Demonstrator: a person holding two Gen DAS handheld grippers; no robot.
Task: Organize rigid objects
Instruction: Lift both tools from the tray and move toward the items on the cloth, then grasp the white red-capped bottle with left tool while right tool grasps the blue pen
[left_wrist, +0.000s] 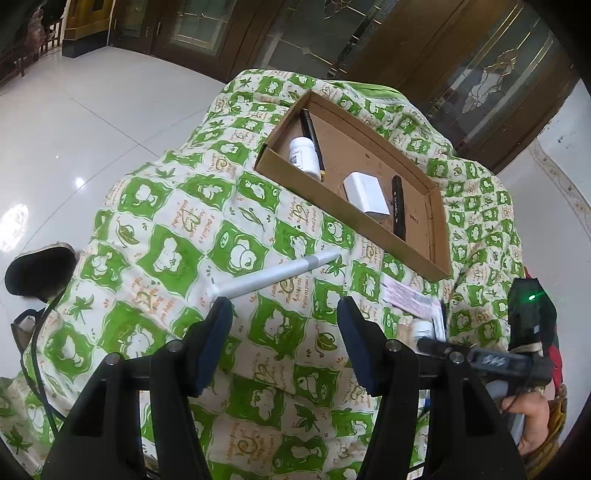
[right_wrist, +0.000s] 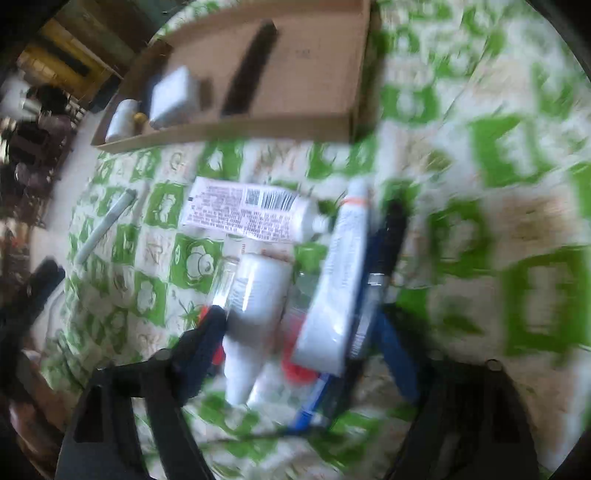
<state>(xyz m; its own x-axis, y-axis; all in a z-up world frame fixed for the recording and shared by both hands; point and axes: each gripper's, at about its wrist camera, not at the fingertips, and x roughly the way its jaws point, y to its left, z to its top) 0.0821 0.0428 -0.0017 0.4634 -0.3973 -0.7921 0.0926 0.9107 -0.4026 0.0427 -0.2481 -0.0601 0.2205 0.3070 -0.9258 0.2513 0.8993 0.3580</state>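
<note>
Pen (left_wrist: 275, 275) lies diagonally, tip toward box (left_wrist: 436, 236).

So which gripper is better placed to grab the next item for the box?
Probably the right gripper: it is open right over the tube pile. The left gripper is open over bare cloth, short of the grey pen.

A surface covered with a green and cream patterned cloth (left_wrist: 173, 236) carries everything. A shallow cardboard tray (left_wrist: 437, 236) lies near its far edge. A grey pen (left_wrist: 273, 275) lies on the cloth nearer the front. At the right side lie white tubes (right_wrist: 251, 210) and a white bottle (right_wrist: 258, 291), close together.
</note>
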